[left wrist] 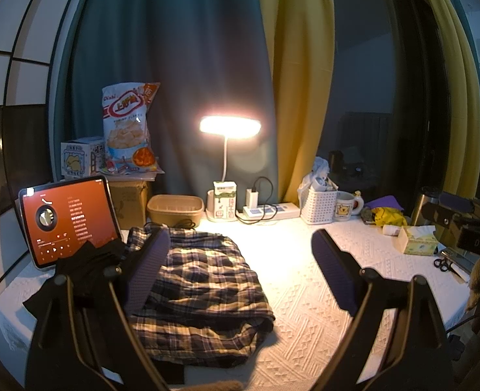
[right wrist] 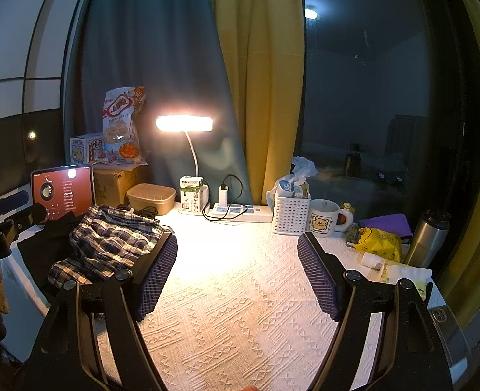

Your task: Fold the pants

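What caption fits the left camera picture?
Open left gripper hovers above plaid pants on the lamp-lit table.

The left gripper [left wrist: 240, 254] has two broad fingers faced with dark blue ribbed pads [left wrist: 148, 270], each carried on black linkage bars joined by round black pivot bolts. The right gripper [right wrist: 238, 257] is built alike: blue gridded pads [right wrist: 318, 280], black arms, round bolts behind them. White lettering marks the black housings seen at each view's edge.
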Demonstrator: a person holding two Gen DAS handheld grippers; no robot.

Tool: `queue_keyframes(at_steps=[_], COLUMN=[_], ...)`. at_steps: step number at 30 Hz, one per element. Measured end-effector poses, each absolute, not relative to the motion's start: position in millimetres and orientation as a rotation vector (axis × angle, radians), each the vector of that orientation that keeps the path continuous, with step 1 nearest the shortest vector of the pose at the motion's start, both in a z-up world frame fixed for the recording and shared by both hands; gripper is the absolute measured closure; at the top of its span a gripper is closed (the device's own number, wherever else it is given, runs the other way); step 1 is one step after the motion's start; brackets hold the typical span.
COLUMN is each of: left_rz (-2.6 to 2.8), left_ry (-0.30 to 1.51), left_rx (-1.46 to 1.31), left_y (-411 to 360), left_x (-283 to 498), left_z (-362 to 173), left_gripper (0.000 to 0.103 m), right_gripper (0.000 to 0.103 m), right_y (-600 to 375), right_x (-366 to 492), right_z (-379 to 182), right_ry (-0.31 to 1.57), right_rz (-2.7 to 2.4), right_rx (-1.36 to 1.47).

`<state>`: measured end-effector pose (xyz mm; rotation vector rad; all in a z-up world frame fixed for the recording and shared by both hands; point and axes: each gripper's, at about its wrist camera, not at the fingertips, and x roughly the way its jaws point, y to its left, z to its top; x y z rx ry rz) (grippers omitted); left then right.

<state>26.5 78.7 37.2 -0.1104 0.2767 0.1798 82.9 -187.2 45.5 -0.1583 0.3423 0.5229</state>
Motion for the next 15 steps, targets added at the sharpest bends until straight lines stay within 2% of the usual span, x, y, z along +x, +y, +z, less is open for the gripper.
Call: queue_keyframes(at_steps=[15], left_rz=[0.17], left_ry=[0.277], left_rx=[-0.105], left_y=[80.0], left_x=[26.0], left_z=[39.3], left_gripper=[0.013], right_gripper=[0.024], right_y=[-186.6], right_x=[80.9], right_z=[44.9], right_ry=[0.345], right_rz=[0.518], right_rx=[-0.158])
